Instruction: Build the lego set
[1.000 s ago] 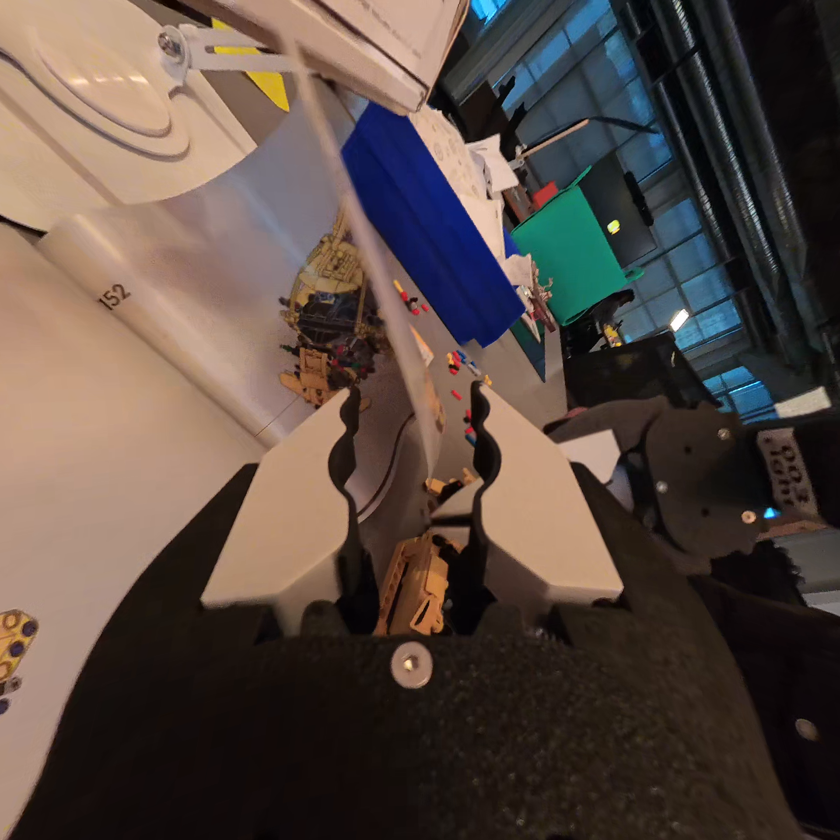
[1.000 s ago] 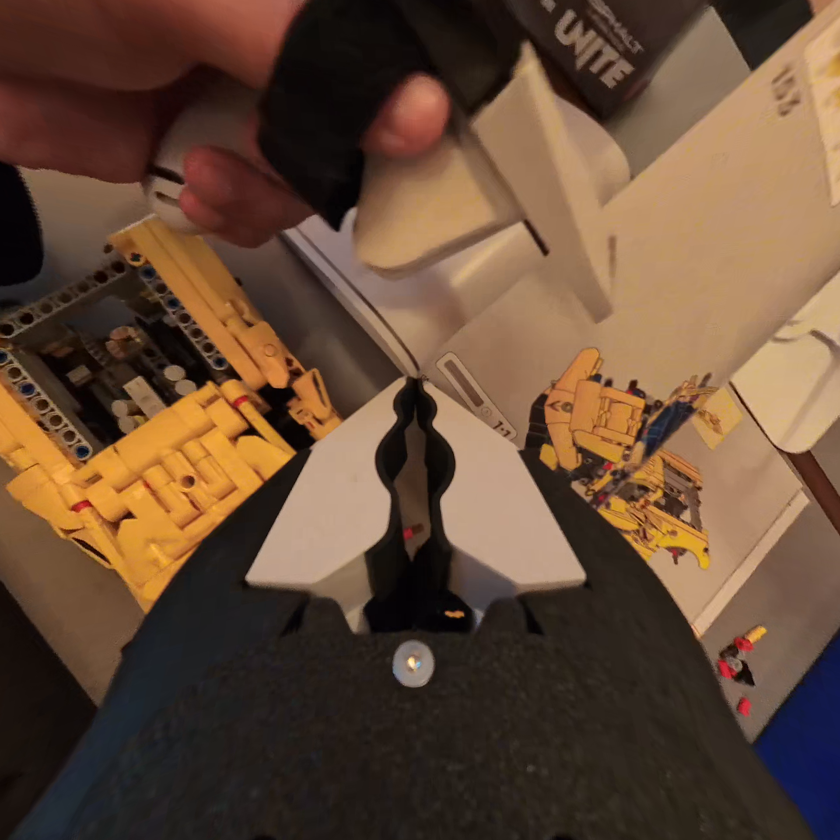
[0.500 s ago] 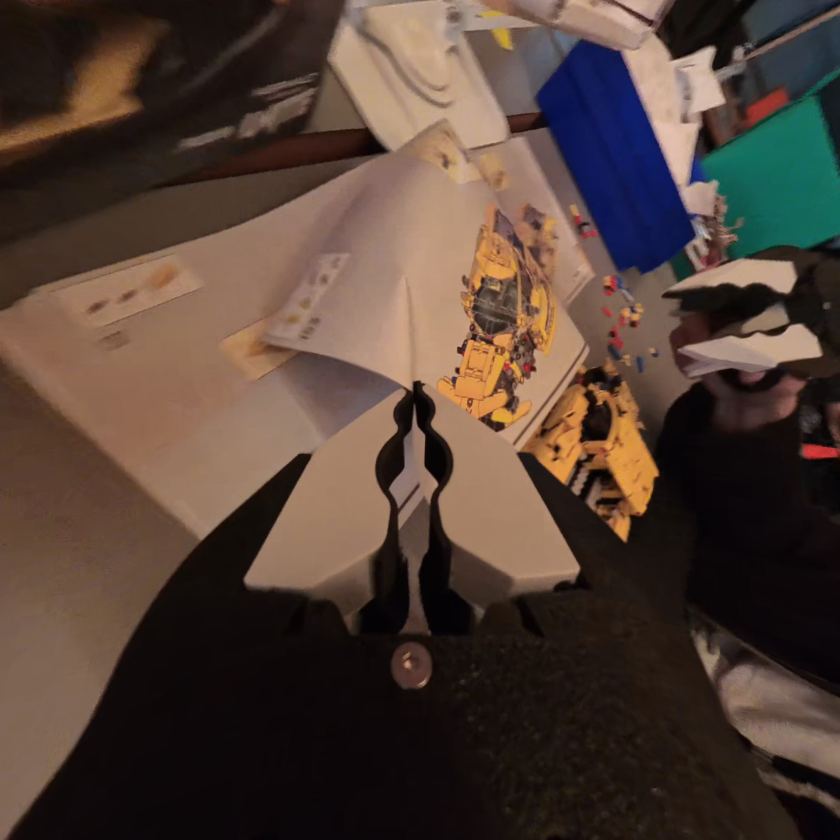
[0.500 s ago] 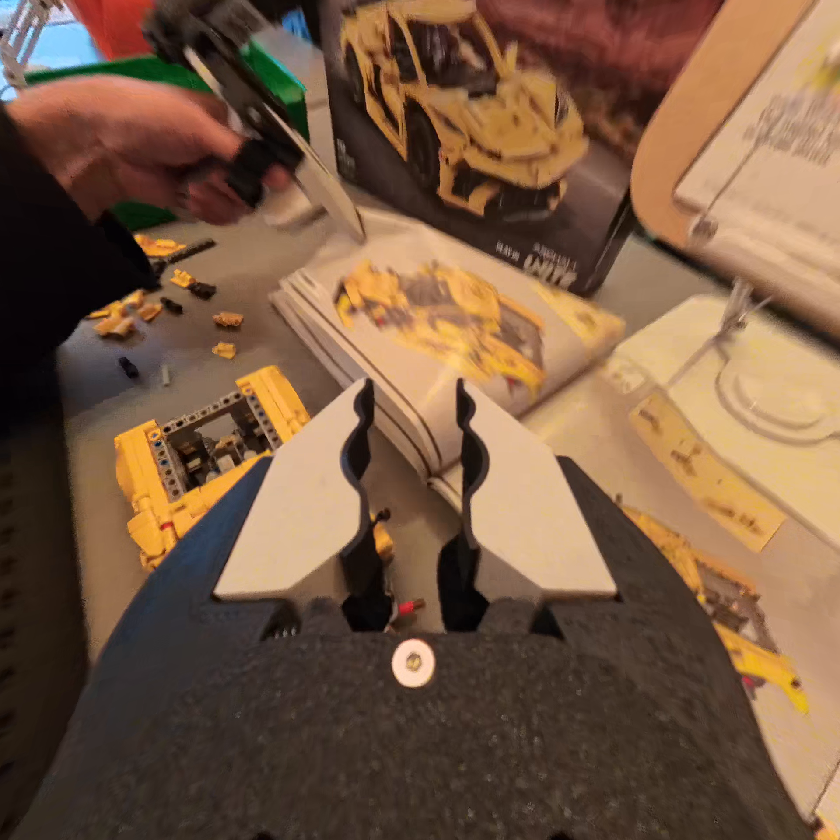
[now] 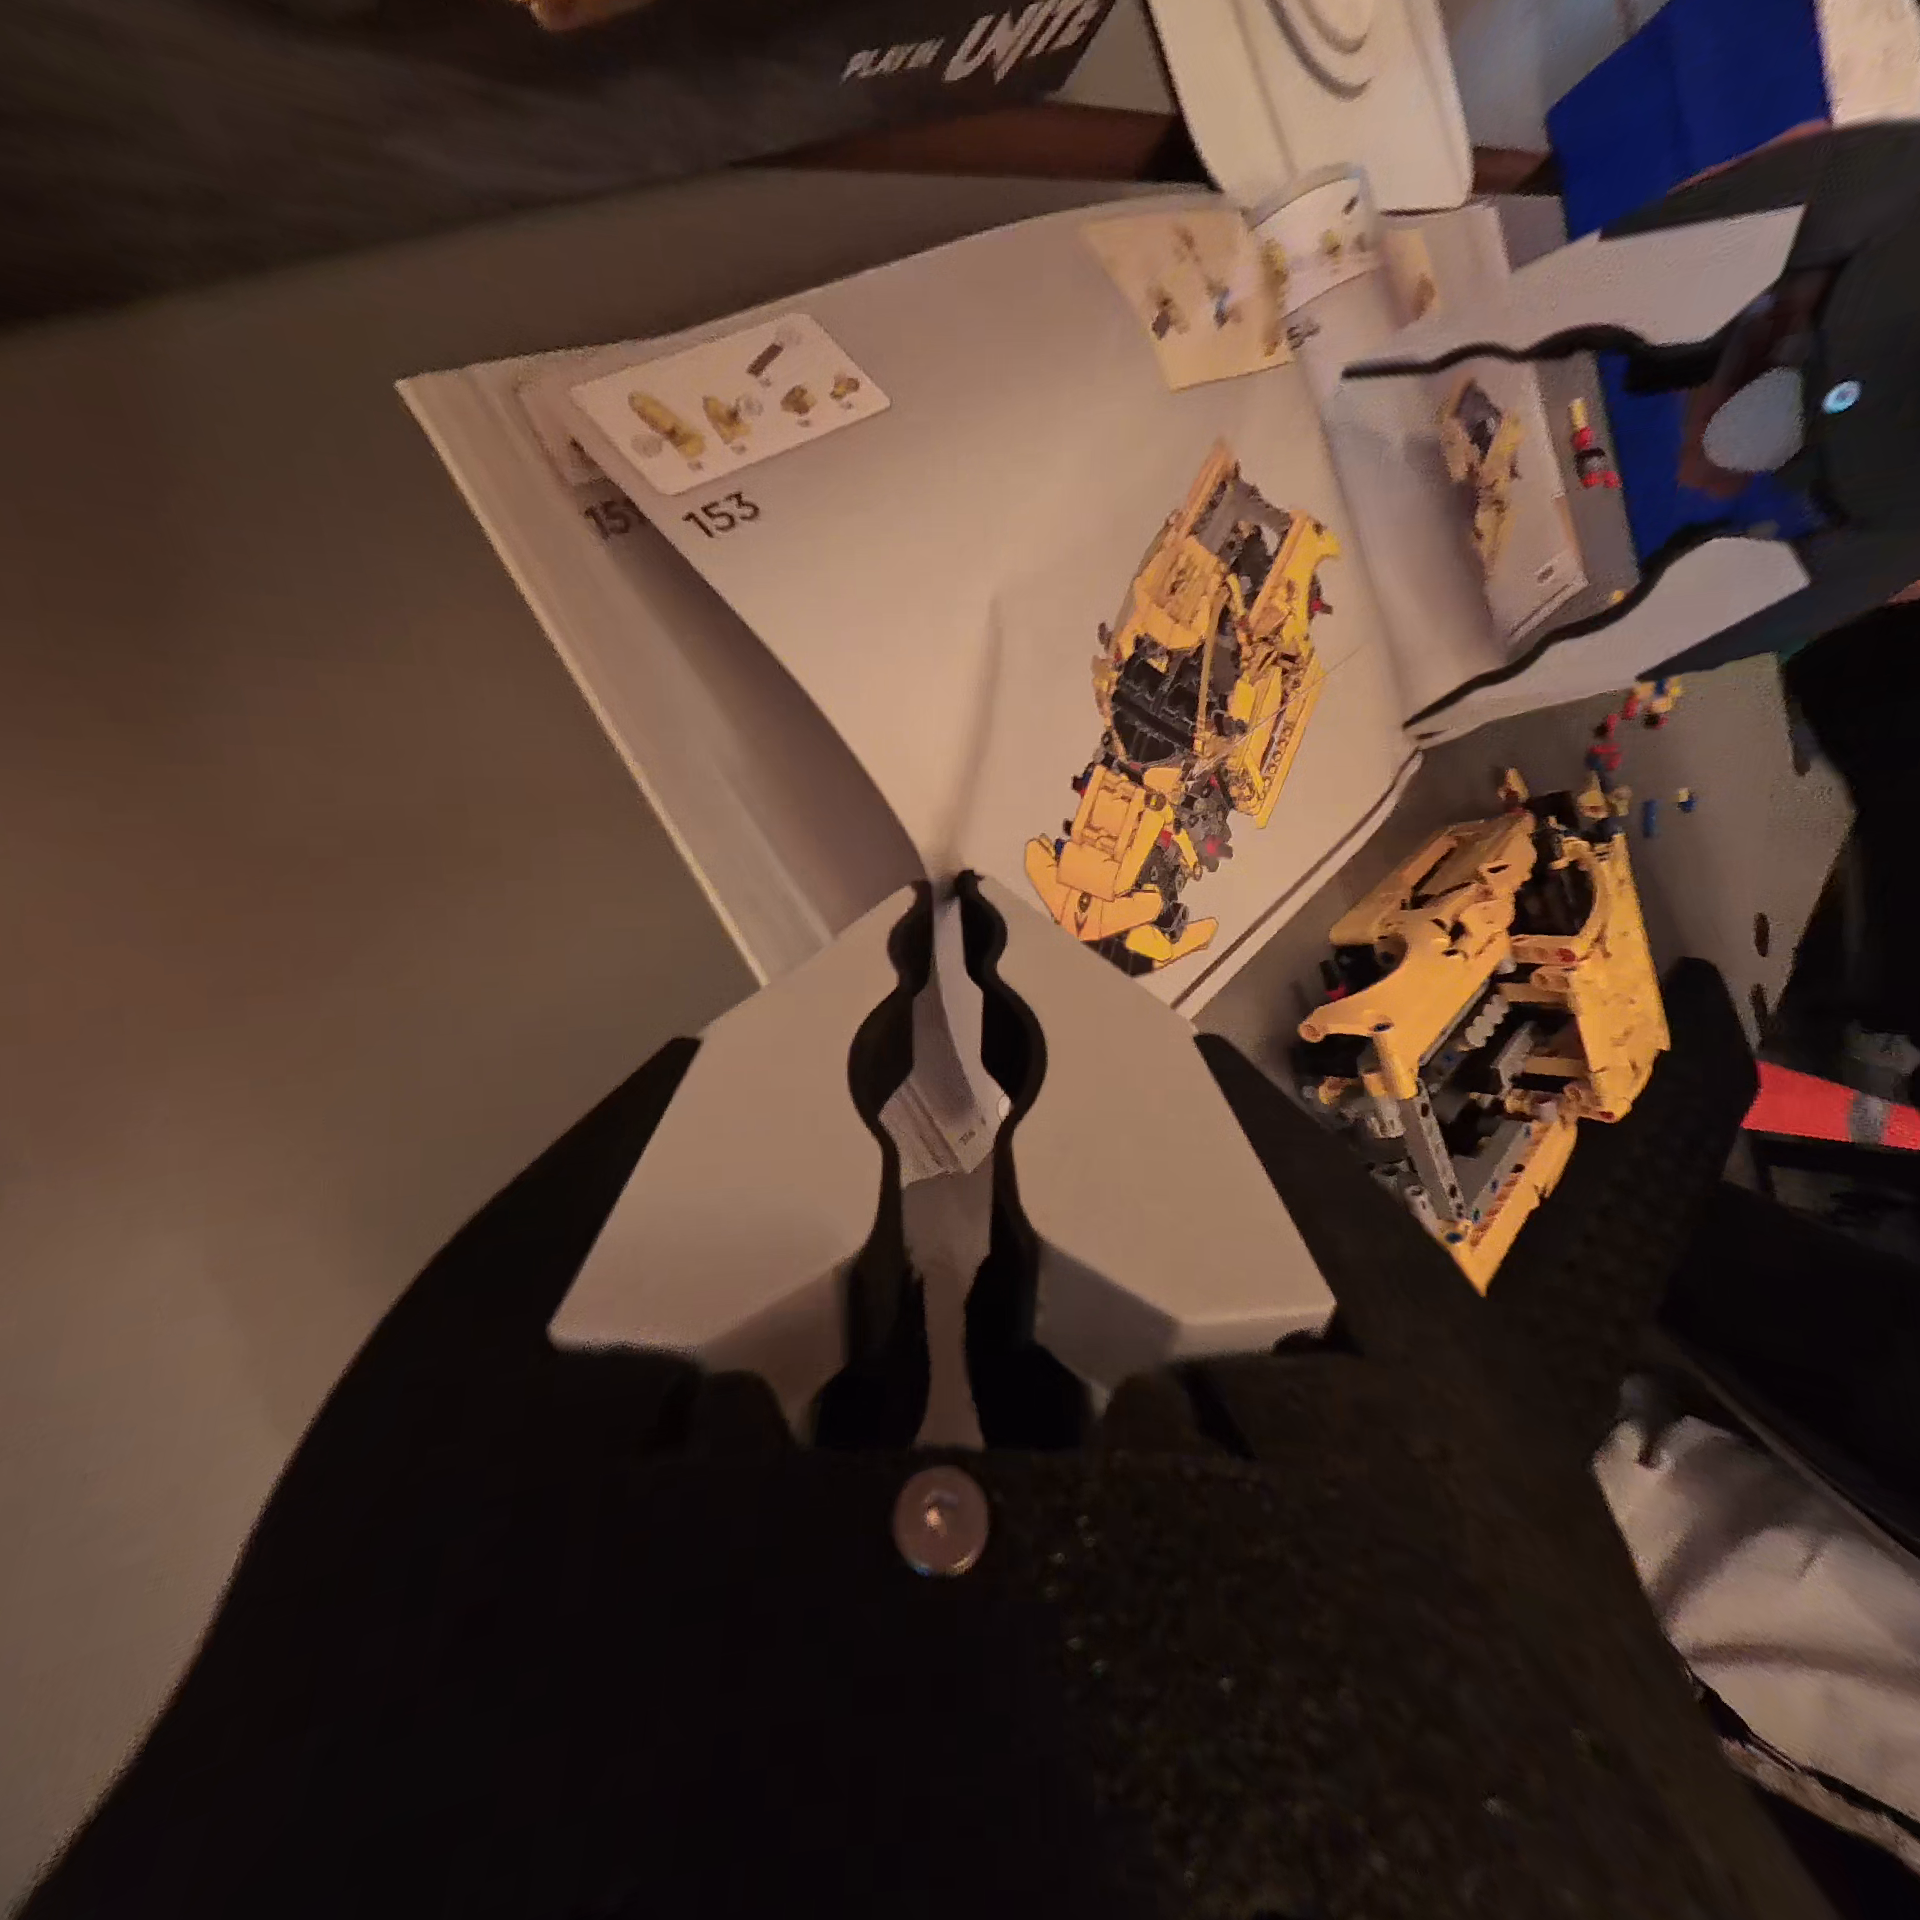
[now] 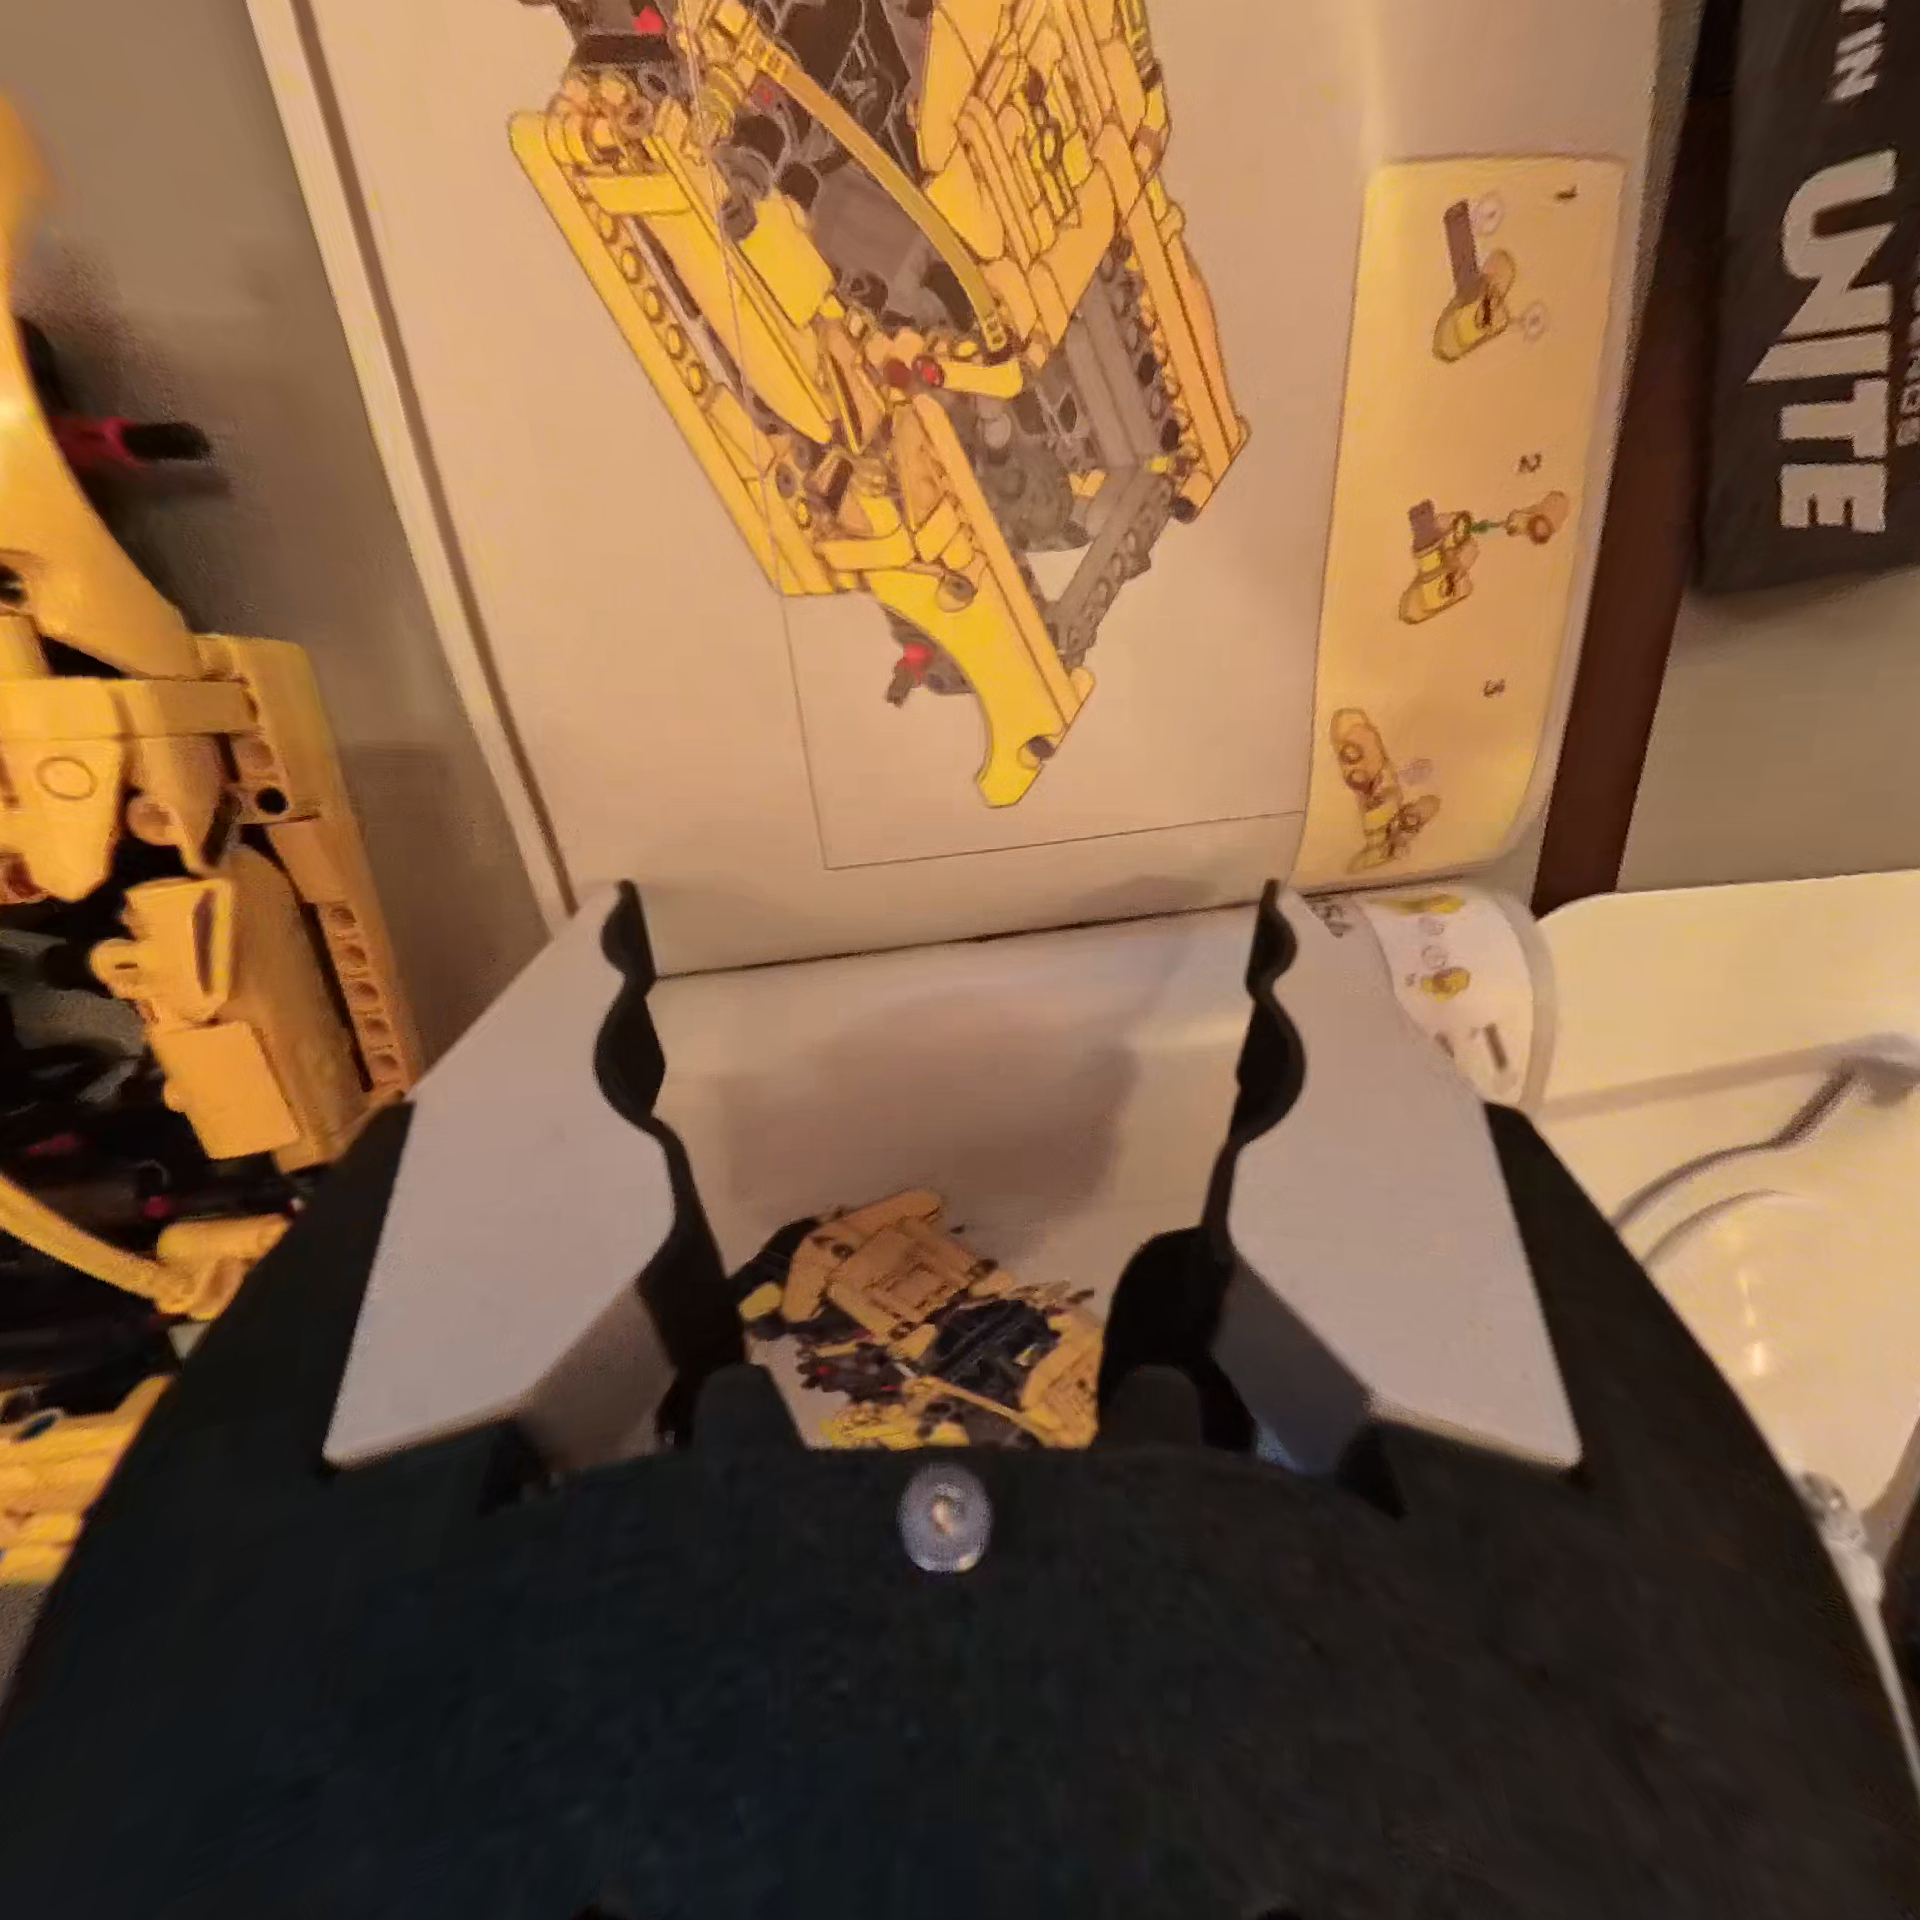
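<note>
Left hand-held gripper (image 5: 943,896): jaws pressed together, pinching the lower edge of a page of the instruction booklet (image 5: 935,582)
Right hand-held gripper (image 6: 943,914): jaws spread wide, nothing between them, hovering over the booklet's open pages; in the left wrist view it shows at upper right (image 5: 1475,530)
Instruction booklet: lies open on the grey surface (image 5: 260,727); the pinched page is lifted and curved
Lego model (image 5: 1486,1029): partly built yellow vehicle, resting on the surface just beside the booklet's right edge in the left wrist view, at far left in the right wrist view (image 6: 156,935)
Model long axis: runs roughly along the booklet's adjacent edge; which end is the front cannot be told
Loose pieces (image 5: 1631,727): small red, blue and yellow parts scattered on the surface beyond the model
Box (image 6: 1808,291): dark printed carton standing past the booklet
</note>
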